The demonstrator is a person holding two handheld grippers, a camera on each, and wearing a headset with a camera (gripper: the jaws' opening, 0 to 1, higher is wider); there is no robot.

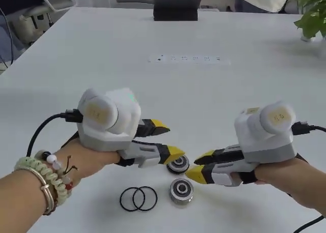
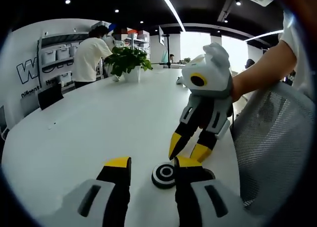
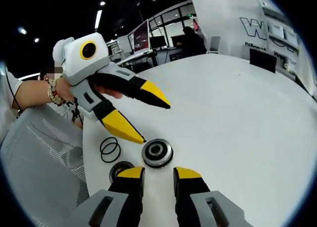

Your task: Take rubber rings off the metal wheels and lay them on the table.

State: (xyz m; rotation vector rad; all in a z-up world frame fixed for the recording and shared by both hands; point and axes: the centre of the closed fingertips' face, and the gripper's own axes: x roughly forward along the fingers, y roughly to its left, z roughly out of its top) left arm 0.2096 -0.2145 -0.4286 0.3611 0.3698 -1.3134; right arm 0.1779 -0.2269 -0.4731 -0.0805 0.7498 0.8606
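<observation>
Metal wheel [image 1: 178, 163] between left gripper [image 1: 170, 140] and right gripper [image 1: 196, 166], jaws apart.

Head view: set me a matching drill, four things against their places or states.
1 rubber rings
2 far wheel
3 near wheel
4 left gripper

A between left gripper and right gripper
B fingers spread open
C flat on the table, overlapping
D right of the rings, nearer the person

Pairs: 1-C, 2-A, 3-D, 4-B
</observation>
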